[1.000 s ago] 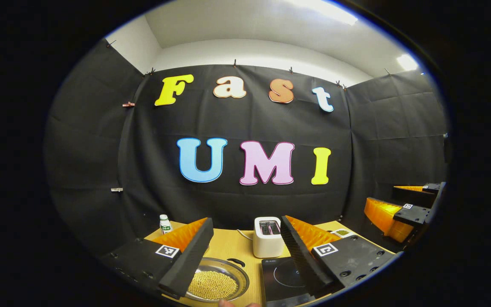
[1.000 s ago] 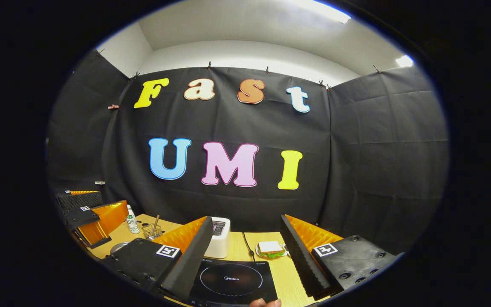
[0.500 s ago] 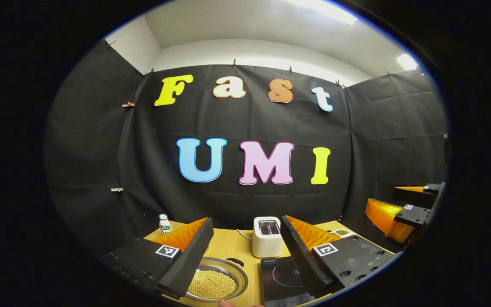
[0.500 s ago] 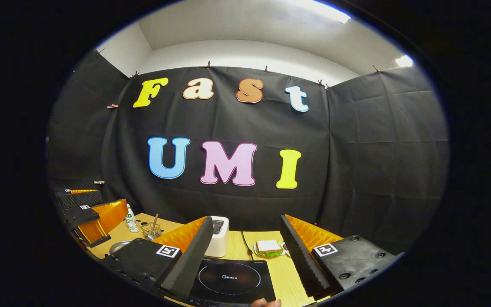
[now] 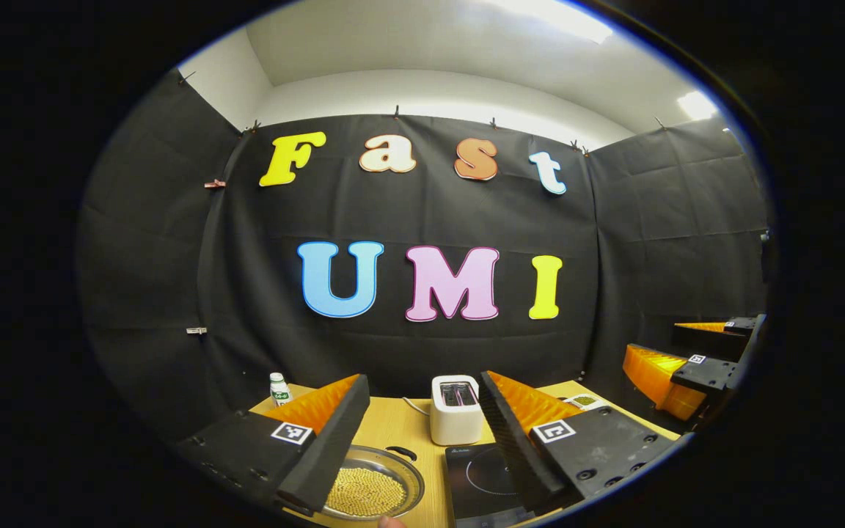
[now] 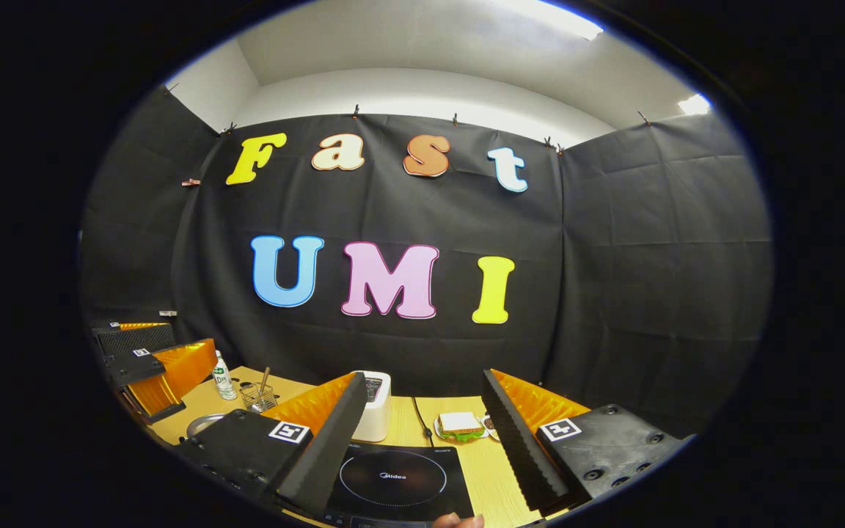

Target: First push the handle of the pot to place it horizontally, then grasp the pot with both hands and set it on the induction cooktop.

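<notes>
Over the last second both views tilt slightly downward, so the pot (image 5: 372,490), a shallow steel pan of yellow beads at the bottom left of the left gripper view, shows a little more fully. Its dark handle (image 5: 400,452) points toward the toaster (image 5: 456,409). The left tongs (image 5: 419,440) and right tongs (image 6: 422,440) stay wide and empty above the tabletop (image 5: 393,425). The induction cooktop (image 6: 393,484) sits bare, so I judge the handle push not yet begun.
</notes>
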`<state>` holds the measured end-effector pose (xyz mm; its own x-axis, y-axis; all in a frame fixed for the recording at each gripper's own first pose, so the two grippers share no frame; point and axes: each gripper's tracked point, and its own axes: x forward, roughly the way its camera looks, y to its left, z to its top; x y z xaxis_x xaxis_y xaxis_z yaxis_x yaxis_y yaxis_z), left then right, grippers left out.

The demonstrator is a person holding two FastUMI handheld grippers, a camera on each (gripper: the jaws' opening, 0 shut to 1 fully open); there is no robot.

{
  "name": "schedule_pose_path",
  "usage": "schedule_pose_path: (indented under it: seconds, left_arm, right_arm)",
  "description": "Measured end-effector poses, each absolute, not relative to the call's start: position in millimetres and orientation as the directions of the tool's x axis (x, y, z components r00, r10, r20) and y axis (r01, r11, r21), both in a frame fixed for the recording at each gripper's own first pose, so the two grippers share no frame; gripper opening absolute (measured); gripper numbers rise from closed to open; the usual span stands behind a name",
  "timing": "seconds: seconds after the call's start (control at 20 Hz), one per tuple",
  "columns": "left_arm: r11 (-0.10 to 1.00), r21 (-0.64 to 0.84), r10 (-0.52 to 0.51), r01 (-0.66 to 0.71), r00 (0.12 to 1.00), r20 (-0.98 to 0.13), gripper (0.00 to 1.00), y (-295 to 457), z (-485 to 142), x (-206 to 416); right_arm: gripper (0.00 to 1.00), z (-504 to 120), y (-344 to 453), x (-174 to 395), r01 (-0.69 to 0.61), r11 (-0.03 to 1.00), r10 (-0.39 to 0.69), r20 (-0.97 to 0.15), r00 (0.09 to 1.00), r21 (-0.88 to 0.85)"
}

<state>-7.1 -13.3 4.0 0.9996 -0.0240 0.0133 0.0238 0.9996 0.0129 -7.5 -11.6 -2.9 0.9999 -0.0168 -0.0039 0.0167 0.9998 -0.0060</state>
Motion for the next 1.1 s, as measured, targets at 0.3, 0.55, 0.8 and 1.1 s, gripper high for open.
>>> schedule_pose_path:
  seconds: [0.3, 0.55, 0.8, 1.1]
  left_arm:
    - [0.998, 0.012, -0.061, 0.061, 0.998, 0.032, 0.43, -16.7, 8.4, -9.4]
    - [0.991, 0.02, -0.134, 0.135, 0.99, -0.034, 0.05, -23.0, -5.6, -10.4]
    - [0.978, 0.012, -0.206, 0.21, 0.965, -0.161, 0.05, -30.2, -40.5, -16.0]
    - [0.97, 0.042, -0.207, 0.238, 0.909, -0.361, 0.05, -26.1, -96.7, -27.5]
  right_arm:
    - [0.98, -3.7, -14.0, -7.9, 0.029, 1.0, -0.029, -0.005, 1.0, -0.012]
    - [0.98, -4.0, -13.4, -7.1, 0.032, 0.999, -0.032, -0.007, 0.999, -0.013]
    - [0.98, -8.9, -6.2, -4.6, 0.02, 1.0, -0.021, -0.02, 1.0, -0.019]
    - [0.98, -19.0, 2.7, -1.4, -0.001, 1.0, 0.0, -0.048, 0.999, -0.013]
